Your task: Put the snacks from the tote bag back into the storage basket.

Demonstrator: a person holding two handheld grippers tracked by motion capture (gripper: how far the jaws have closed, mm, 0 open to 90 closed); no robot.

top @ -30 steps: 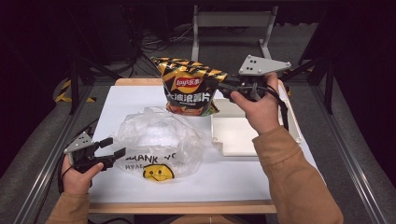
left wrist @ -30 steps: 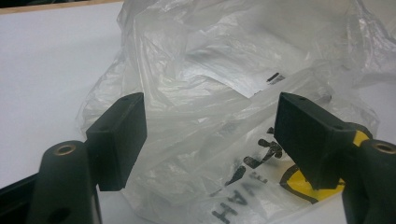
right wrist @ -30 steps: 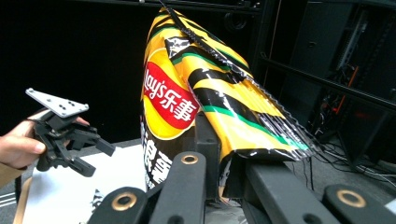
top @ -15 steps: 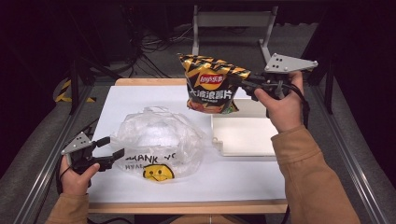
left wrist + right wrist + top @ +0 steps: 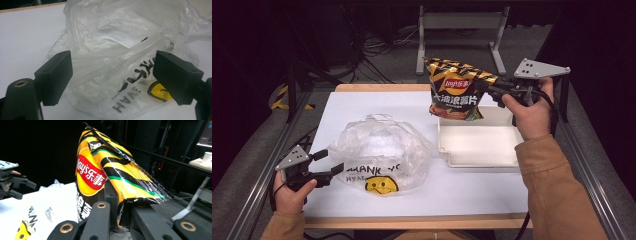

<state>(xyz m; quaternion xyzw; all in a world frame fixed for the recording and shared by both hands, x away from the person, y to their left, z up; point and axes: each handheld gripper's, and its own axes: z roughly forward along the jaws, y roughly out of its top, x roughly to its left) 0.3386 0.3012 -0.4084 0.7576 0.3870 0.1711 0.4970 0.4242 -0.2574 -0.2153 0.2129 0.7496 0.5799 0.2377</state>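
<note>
High view shows me carrying the chip bag [image 5: 458, 92] in the right gripper [image 5: 492, 90], whose jaws are clamped on the bag's edge; the bag hangs in the air above the far side of the tray [image 5: 477, 160]. The tray is my landmark: the plastic bag [image 5: 379, 150] lies on the table [image 5: 362, 102] just left of it, and the left gripper [image 5: 329, 162] waits at the plastic bag's left edge, well away from the tray. Its jaws have just been opening and now stand apart, with crumpled film between them but not pressed, as the left gripper view makes plain [image 5: 112, 75].

As I judge it, the step is setting the chips down in the tray. To do it well I keep the pinch firm on the seam, since a puffed foil pack slips easily, bring it over the tray's middle, lower until the bottom rests flat, and only then release. The left gripper should stay put, clear of the tray.
</note>
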